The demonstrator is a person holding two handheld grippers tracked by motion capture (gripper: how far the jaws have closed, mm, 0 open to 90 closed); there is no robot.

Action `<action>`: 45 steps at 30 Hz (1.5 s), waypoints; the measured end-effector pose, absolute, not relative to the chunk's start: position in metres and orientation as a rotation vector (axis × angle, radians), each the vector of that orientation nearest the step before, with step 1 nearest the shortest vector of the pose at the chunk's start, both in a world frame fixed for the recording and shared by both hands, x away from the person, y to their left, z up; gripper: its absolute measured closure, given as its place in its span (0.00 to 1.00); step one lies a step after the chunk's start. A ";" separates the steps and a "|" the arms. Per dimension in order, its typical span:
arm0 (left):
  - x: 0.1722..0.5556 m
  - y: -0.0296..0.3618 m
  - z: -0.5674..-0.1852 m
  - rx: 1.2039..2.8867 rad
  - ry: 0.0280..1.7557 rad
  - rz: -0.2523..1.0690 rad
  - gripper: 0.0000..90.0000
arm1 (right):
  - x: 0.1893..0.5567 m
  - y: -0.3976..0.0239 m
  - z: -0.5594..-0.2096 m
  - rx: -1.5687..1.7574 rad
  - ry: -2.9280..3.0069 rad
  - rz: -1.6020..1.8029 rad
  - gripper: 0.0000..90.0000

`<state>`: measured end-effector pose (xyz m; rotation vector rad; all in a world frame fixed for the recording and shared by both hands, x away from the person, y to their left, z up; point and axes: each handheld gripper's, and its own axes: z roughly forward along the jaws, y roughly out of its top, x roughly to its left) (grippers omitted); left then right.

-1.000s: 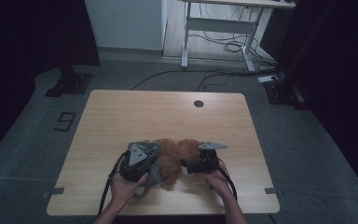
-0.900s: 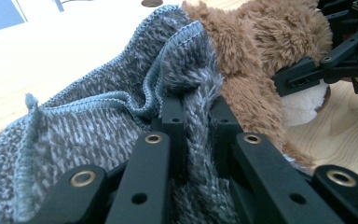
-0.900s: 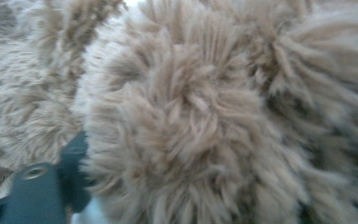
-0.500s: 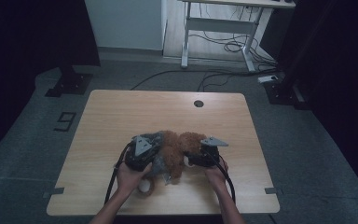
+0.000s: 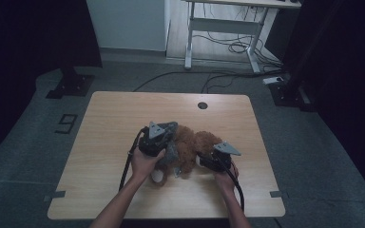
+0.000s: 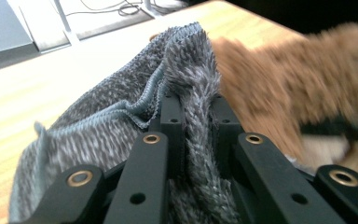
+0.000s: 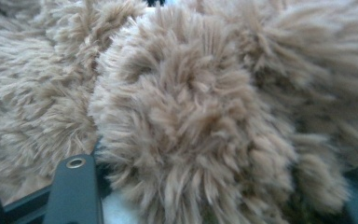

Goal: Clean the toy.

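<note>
With the brown plush toy (image 5: 193, 149) lying near the tabletop's (image 5: 123, 118) six o'clock edge, the left tool (image 5: 167, 142) is clamped on its grey knit garment (image 6: 121, 116) and the right tool (image 5: 204, 159), half closed, grips fur; next, seemingly, peel the garment toward nine o'clock.

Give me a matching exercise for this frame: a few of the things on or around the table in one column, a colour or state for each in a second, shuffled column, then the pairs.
Things:
1. left gripper
2. right gripper
3. grey knitted cloth
4. table

Descriptions:
A. light wood, with a round hole near its far edge
B. jaws around a clump of brown fur on the plush toy
C. pinched in a fold between two black jaws
D. shut on a fold of fabric

Pairs: 1-D, 2-B, 3-C, 4-A
</note>
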<state>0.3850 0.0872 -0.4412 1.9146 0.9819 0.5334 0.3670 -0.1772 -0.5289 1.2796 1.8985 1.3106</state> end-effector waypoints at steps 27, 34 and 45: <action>0.344 0.098 -0.483 1.869 0.979 0.360 0.90 | 0.343 -0.231 -0.498 1.274 1.896 1.595 0.01; 0.334 0.101 -0.476 1.888 0.971 0.337 0.89 | 0.354 -0.221 -0.502 1.250 2.013 1.603 0.36; 0.356 0.074 -0.416 1.876 0.934 0.350 0.88 | 0.342 -0.226 -0.512 1.233 2.032 1.613 0.50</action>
